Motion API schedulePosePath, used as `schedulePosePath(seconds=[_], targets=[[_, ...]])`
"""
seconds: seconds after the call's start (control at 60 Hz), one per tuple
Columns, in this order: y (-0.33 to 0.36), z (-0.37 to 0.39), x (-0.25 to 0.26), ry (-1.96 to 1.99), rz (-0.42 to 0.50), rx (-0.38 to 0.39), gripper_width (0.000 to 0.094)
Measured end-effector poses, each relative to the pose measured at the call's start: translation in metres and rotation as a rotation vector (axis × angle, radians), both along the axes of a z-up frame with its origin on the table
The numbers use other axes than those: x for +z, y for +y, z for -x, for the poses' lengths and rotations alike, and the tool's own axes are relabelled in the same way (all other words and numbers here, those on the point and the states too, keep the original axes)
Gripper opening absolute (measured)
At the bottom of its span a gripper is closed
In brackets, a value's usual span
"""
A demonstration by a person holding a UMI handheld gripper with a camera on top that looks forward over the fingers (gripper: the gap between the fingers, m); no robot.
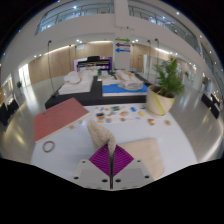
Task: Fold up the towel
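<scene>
One gripper (110, 163), jaws closed together, magenta pads (106, 158) meeting. One beige towel (122, 145) on the white table (60, 165), bunched around the fingertips. One ring (48, 146). One red mat (60, 117). One potted plant (165, 88) beyond.

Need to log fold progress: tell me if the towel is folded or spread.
Cannot tell. The beige towel lies on the white table beside the claw, partly hidden behind its fingers; no fold line or layers show clearly.

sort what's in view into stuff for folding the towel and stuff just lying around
For the job: beige cloth towel, crumpled at the gripper fingers.
Lying about: flat reddish-brown sheet, small white ring, green potted plant.
</scene>
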State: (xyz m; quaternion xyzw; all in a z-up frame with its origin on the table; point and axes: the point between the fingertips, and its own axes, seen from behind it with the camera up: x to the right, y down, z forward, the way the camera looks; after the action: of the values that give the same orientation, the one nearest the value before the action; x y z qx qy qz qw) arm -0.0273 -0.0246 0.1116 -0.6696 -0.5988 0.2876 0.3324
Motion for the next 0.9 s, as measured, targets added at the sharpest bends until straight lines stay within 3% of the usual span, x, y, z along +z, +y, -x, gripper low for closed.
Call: schedulePosePath(seconds=[0.117, 0.233, 0.25, 0.35, 0.383, 0.45, 0.717, 0.9], targets=[[0.091, -0.003, -0.004, -0.019, -0.063, -0.014, 0.0011], [0.142, -0.001, -0.036, -0.047, -0.033, 0.033, 0.0049], [0.146, 0.000, -0.041, -0.053, -0.028, 0.042, 0.0098], [0.173, -0.007, -0.055, -0.091, 0.007, 0.041, 0.0850], [0.181, -0.012, -0.051, -0.085, 0.012, 0.037, 0.0782], [0.187, -0.029, -0.032, -0.067, 0.028, 0.044, 0.0862], [0.198, -0.169, 0.090, -0.062, -0.002, 0.002, 0.0850], [0.198, -0.231, 0.131, -0.048, -0.020, -0.011, 0.0846]])
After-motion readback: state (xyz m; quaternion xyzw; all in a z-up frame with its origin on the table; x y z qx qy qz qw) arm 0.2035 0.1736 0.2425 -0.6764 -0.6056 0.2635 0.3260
